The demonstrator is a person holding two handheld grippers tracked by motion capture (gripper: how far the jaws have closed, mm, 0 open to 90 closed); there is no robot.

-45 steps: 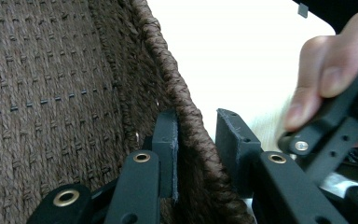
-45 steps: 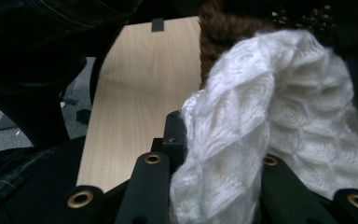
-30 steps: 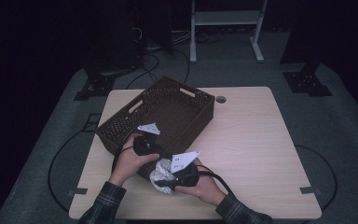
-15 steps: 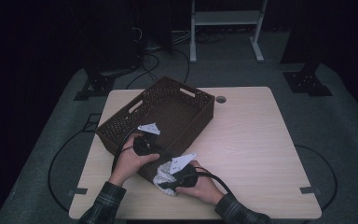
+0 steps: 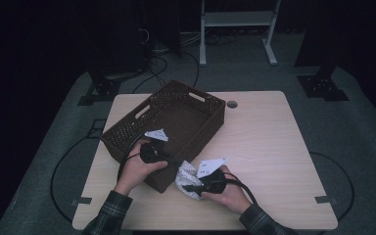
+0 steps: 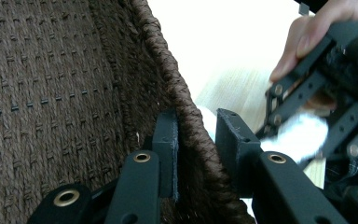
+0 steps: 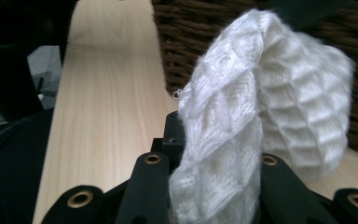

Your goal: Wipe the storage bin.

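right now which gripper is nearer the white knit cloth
Right. The right gripper is clamped on the white knit cloth; the left gripper grips the basket rim beside it.

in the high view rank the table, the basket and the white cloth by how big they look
1. Table, largest.
2. Basket.
3. White cloth, smallest, crumpled in the right gripper, so partly hidden.
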